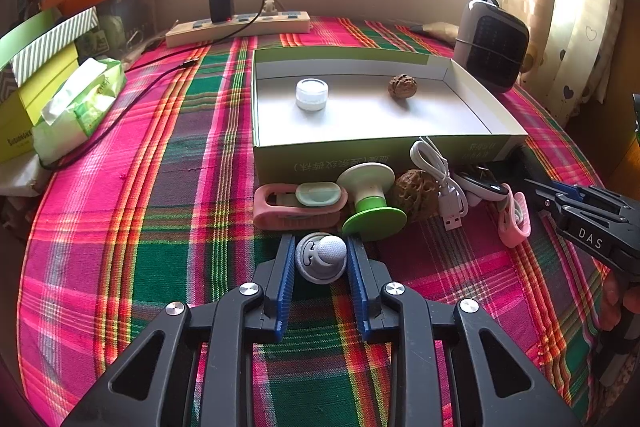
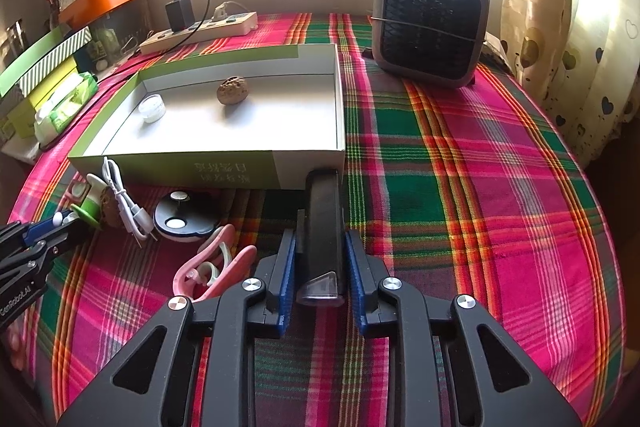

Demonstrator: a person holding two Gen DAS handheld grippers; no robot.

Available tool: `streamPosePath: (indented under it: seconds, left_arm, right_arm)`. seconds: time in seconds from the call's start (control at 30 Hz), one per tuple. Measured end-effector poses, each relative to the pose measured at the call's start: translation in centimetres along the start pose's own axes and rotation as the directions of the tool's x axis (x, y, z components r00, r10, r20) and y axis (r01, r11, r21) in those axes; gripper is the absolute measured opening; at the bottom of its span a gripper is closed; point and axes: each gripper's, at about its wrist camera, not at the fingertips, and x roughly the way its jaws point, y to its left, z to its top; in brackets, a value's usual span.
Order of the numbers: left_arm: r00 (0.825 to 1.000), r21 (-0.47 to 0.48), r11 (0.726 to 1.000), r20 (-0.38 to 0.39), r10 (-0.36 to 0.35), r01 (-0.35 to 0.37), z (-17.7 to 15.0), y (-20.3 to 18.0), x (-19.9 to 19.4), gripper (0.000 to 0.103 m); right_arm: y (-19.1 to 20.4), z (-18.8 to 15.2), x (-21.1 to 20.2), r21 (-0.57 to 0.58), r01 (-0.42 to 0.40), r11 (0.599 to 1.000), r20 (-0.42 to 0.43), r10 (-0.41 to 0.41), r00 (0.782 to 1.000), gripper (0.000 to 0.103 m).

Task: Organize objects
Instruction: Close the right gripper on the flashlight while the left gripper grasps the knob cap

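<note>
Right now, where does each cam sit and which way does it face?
Left wrist: on the left gripper, angled down over the plaid tablecloth toward the open box; jaws shut on a grey round gadget; the right gripper and fingers show at the right edge.
Right wrist: on the right gripper, same downward tilt; jaws shut on a black bar; the left gripper shows at the left.
Shared: box, the walnut inside it, heater.

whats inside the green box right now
Inside the green box sit a small white jar and a walnut, apart on its white floor. The near wall hides the front strip of floor.
</note>
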Motion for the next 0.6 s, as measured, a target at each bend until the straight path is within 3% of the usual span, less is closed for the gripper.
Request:
streamPosePath:
  seconds: [0.6]
  left_arm:
    - [1.0, -0.003, 1.0, 0.007, -0.007, 0.007, -0.13, -0.11, -0.32, 0.024]
  right_arm:
    - [0.02, -0.41, -0.93, 0.006, -0.018, 1.0, 0.021, 0.018, 1.0, 0.025]
